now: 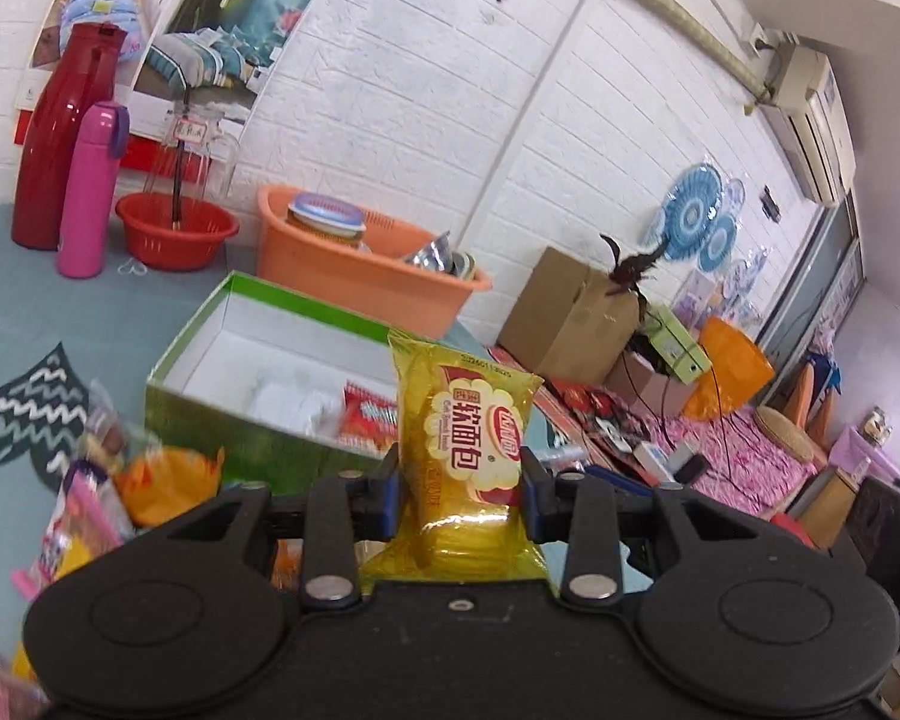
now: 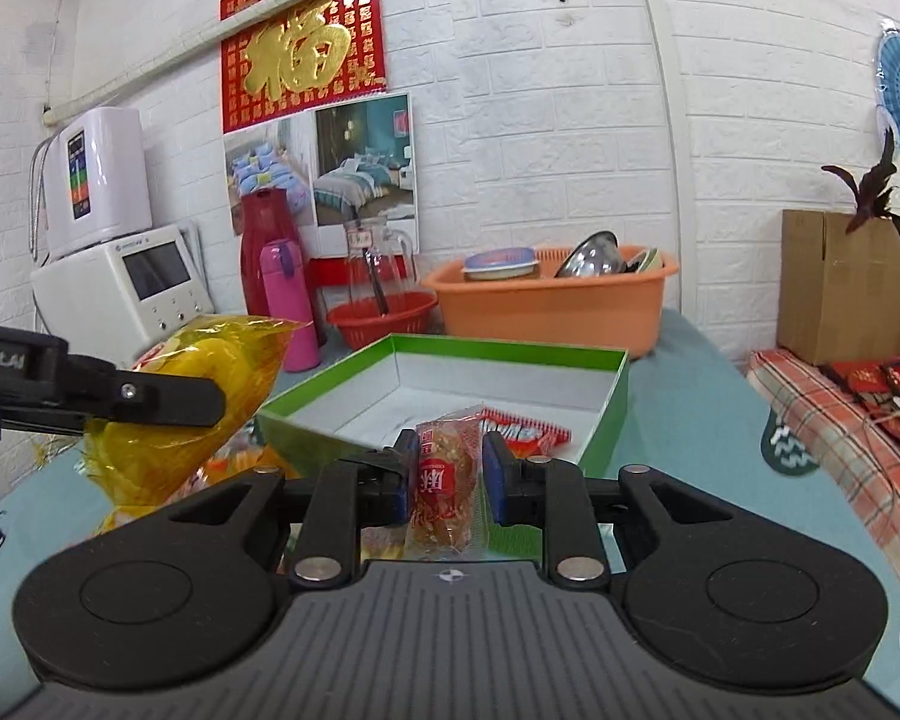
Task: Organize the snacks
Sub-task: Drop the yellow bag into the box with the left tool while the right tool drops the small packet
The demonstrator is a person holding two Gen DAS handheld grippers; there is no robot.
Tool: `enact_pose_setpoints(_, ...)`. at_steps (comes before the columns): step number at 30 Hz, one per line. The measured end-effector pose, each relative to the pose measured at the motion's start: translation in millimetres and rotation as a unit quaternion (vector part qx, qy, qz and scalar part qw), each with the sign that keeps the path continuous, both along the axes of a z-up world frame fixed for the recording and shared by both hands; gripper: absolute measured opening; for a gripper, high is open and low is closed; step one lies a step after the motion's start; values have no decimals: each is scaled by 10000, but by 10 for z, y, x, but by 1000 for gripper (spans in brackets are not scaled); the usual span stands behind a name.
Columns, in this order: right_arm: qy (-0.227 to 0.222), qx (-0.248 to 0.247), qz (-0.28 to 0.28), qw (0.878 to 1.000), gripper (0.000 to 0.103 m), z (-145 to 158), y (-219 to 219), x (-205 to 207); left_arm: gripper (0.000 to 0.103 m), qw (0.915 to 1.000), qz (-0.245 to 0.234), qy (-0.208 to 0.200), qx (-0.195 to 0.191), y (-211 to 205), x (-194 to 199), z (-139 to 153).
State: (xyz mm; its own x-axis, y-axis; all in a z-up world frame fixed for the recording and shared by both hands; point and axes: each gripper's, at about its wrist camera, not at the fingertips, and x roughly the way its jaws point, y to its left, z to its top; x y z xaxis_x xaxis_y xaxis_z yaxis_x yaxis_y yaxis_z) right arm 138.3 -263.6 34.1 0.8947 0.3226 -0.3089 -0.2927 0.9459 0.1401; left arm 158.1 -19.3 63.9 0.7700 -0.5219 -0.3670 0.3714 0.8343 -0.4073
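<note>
Left hand-held gripper (image 1: 459,489): clamped on a yellow plastic soft-bread packet (image 1: 465,438), held up before the box.
Right hand-held gripper (image 2: 449,474): pinching a small clear-wrapped brown pastry (image 2: 447,480).
Green cardboard box (image 2: 606,414): open on the counter (image 2: 690,420), red-and-white snack packet (image 2: 528,427) inside.
Loose snacks (image 1: 120,480): piled left of the box.

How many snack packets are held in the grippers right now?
2. The yellow bread packet is clamped in the left gripper; the red cake packet is clamped in the right gripper. Both are held just short of the green box.
</note>
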Motion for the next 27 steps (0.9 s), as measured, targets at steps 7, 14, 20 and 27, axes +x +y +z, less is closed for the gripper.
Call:
enact_pose_setpoints(7,-54,-144,-234,9996,40,-14,-13,446,57,9997,209,94,-38,-57,574,-23)
enact_pose_setpoints(14,279,-112,-176,9994,40,-183,-51,669,57,9987,264,431,51,-113,1063,-250)
enact_pose_setpoints(20,581,79,-8,9983,55,-388,-114,467,57,9976,252,643,103,-150,1278,-380)
enact_pose_setpoints(27,709,-473,266,9960,97,-551,-57,279,103,9973,614,404,63,-74,1199,-383)
